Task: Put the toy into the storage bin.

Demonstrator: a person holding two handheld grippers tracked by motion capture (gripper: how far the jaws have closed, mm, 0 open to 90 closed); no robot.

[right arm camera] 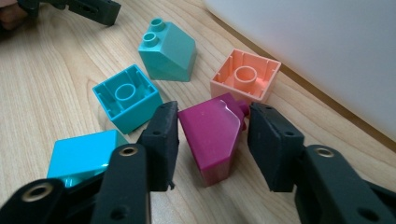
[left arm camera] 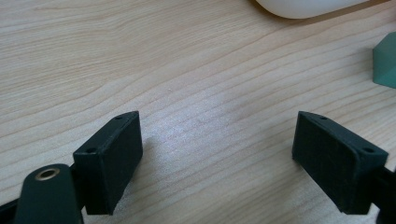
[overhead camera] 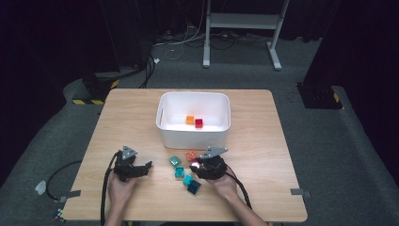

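My right gripper (right arm camera: 213, 119) has its two jaws on either side of a magenta sloped brick (right arm camera: 212, 135) that stands on the wooden table, and the pads press on its sides. From above, this gripper (overhead camera: 200, 167) sits just in front of the white bin (overhead camera: 194, 134), with the magenta brick (overhead camera: 194, 165) at its tip. My left gripper (overhead camera: 143, 168) rests at the table's near left. Its jaws (left arm camera: 217, 135) stand wide apart over bare wood with nothing between them.
Around the magenta brick lie a salmon brick (right arm camera: 245, 77), a teal sloped brick (right arm camera: 168, 46), an upturned teal brick (right arm camera: 126, 100) and a cyan brick (right arm camera: 84, 154). A dark blue brick (overhead camera: 193, 187) lies nearer me. An orange brick (overhead camera: 189, 119) and a red brick (overhead camera: 199, 123) lie in the bin.
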